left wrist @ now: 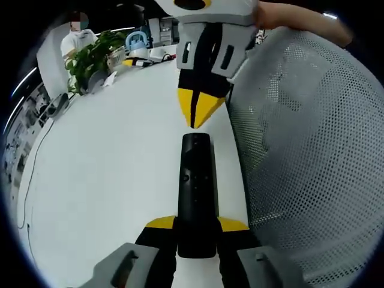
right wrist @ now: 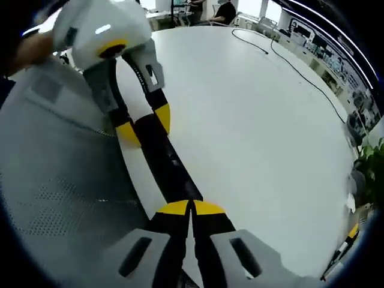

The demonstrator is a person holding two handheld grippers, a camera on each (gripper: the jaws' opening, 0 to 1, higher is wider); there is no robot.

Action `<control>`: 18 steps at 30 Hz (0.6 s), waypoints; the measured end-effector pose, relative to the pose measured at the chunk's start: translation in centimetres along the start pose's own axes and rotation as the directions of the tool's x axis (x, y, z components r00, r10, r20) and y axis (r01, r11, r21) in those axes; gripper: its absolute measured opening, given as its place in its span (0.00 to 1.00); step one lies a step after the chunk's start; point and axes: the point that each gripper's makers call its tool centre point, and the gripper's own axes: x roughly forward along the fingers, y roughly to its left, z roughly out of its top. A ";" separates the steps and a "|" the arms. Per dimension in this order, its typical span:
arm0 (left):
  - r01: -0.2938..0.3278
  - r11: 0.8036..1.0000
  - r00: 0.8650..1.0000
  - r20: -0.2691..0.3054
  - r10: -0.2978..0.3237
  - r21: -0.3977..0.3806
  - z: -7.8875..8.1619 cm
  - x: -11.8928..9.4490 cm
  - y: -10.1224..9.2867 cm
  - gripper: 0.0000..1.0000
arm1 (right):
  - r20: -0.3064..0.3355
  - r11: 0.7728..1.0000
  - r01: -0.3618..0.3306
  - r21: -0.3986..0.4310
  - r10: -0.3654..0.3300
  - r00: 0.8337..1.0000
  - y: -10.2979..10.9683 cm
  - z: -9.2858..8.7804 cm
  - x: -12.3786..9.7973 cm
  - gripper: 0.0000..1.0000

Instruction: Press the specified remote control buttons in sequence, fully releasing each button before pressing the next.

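Note:
A long black remote control (left wrist: 195, 186) lies lengthwise above the white table (left wrist: 120, 168), near its edge. My left gripper (left wrist: 197, 224) is shut on the remote's near end, one yellow-tipped jaw on each side. My right gripper (left wrist: 198, 117) comes in from the top, jaws shut to a single yellow point just off the remote's far end, with a thin gap visible. In the right gripper view, my right gripper (right wrist: 191, 207) is shut with its tips at the end of the remote (right wrist: 168, 165). The left gripper (right wrist: 145, 126) clamps the other end.
A grey mesh chair back (left wrist: 312, 150) (right wrist: 54, 174) stands close beside the table edge and the remote. A potted plant (left wrist: 90, 57), small items and a seated person (left wrist: 75, 39) are at the far end. A thin cable (right wrist: 300, 72) crosses the table (right wrist: 258, 120).

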 end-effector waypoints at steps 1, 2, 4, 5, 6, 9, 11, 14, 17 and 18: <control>0.000 1.000 1.000 0.000 0.000 0.001 0.0 0.0 0.0 0.25 | -0.004 1.000 -0.007 -0.001 0.007 1.000 0.1 0.0 0.1 0.00; 0.000 1.000 1.000 0.000 0.000 0.002 0.0 0.0 0.0 0.25 | -0.010 1.000 -0.011 -0.006 0.011 1.000 0.2 -0.1 0.3 0.00; 0.001 1.000 1.000 0.003 -0.001 0.002 0.0 0.0 0.0 0.25 | -0.035 1.000 -0.006 -0.023 0.005 0.999 0.1 -0.3 0.6 0.00; 0.001 1.000 1.000 0.006 -0.001 -0.001 0.0 0.0 0.0 0.25 | -0.054 0.999 -0.006 -0.037 0.004 0.999 0.1 -0.6 0.8 0.00; 0.001 1.000 1.000 0.009 -0.001 -0.003 0.0 0.0 0.0 0.25 | -0.084 0.999 -0.001 -0.044 -0.003 0.996 0.0 -1.1 0.9 0.00; 0.001 1.000 1.000 0.008 -0.001 -0.005 0.0 0.0 0.1 0.25 | -0.072 0.999 -0.006 -0.038 0.003 0.997 0.0 -0.6 0.8 0.00; 0.001 1.000 1.000 0.004 -0.001 -0.002 0.0 0.0 0.1 0.25 | -0.080 0.999 -0.009 -0.033 0.007 0.997 0.0 -0.6 0.7 0.00; 0.001 1.000 1.000 -0.005 -0.001 0.001 0.0 0.0 0.0 0.25 | -0.093 1.000 -0.023 0.009 0.023 0.995 -0.2 -0.6 0.8 0.00; 0.002 1.000 1.000 -0.011 -0.002 -0.003 0.0 0.1 0.0 0.25 | -0.110 0.999 -0.031 0.015 0.032 0.993 -0.1 -0.5 0.8 0.00; 0.003 1.000 1.000 -0.011 -0.003 -0.005 0.0 0.0 0.0 0.25 | -0.121 0.999 -0.040 -0.018 0.038 0.992 0.0 -0.5 0.8 0.00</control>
